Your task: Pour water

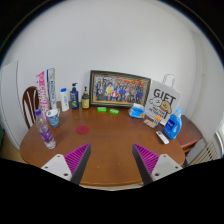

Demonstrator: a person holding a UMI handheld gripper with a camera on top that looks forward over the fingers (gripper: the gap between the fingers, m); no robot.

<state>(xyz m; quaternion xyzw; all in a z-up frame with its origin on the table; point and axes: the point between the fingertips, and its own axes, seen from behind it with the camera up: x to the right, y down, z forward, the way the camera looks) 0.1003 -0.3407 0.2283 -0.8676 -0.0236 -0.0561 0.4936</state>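
A round wooden table (105, 135) holds a water bottle (44, 128) beside a cup (53, 117); the gripper (110, 160) hovers wide, empty; a careless approach could topple either.

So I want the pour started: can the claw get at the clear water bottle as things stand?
Probably yes: the claw is open, and bare table lies between it and the water bottle.

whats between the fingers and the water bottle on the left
In the gripper view, only bare wooden table lies between the open fingers and the water bottle. The red lid sits off that line, further in.
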